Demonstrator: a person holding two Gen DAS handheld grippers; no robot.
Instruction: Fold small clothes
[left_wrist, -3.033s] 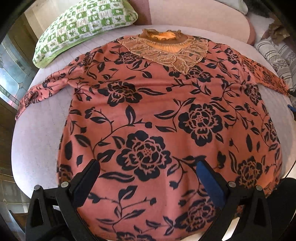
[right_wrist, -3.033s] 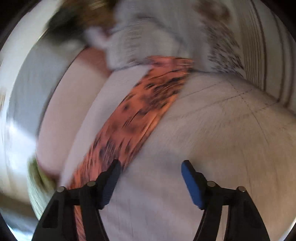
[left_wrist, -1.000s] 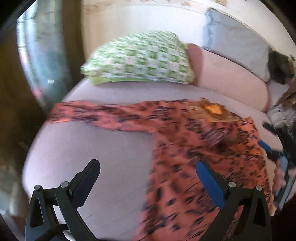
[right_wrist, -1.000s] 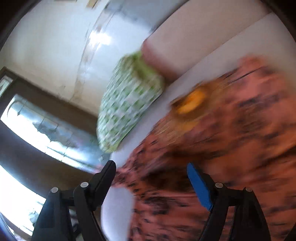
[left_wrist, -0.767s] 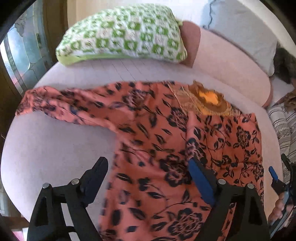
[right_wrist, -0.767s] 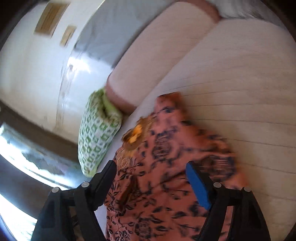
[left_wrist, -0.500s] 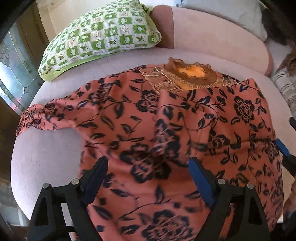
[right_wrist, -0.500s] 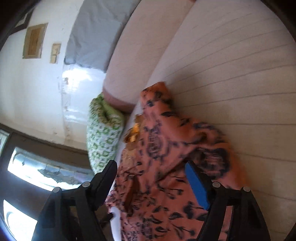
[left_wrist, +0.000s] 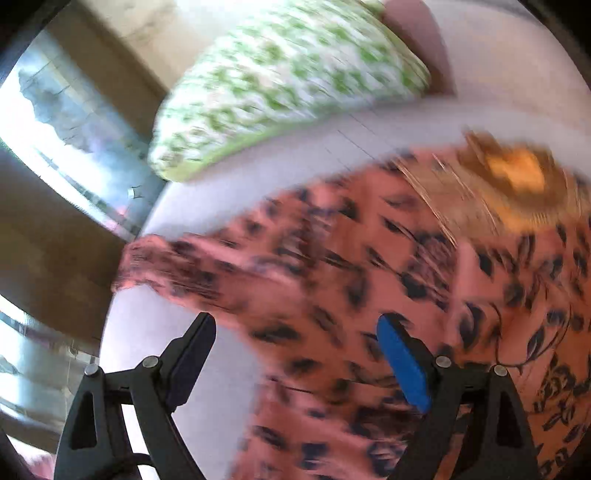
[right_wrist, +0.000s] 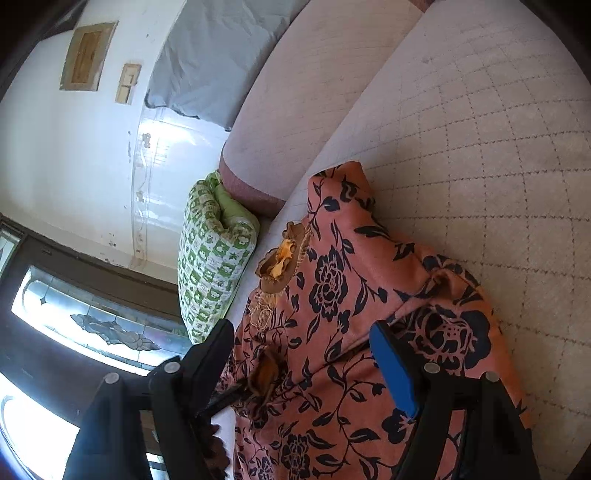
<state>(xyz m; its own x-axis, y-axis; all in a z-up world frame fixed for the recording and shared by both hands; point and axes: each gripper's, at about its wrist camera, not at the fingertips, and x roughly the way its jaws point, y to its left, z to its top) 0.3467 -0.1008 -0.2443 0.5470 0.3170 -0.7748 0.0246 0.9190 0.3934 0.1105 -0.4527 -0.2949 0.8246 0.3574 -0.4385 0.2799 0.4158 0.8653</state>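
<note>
The floral blouse (right_wrist: 332, 295) is thin matt cloth, its collar (right_wrist: 282, 258) a ribbed knit. The sofa seat (right_wrist: 498, 166) shows quilted, slightly rough fabric. The checked pillow (right_wrist: 214, 266) looks like soft cotton. The gripper fingers (right_wrist: 393, 369) carry smooth blue plastic pads on matt black arms.

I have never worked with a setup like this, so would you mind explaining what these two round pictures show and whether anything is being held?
There is no robot here. A person holds a two-finger gripper in each hand, and a fisheye camera on each looks forward along its fingers, which gives the round pictures.

In the left wrist view, the left gripper hangs open over the salmon top with dark flowers. That picture is blurred.

In the right wrist view, the right gripper is open above the same top, whose near sleeve lies folded in over the body. Neither gripper holds anything.

The top lies on a pale quilted cushion, with a green checked pillow at its far end.
</note>
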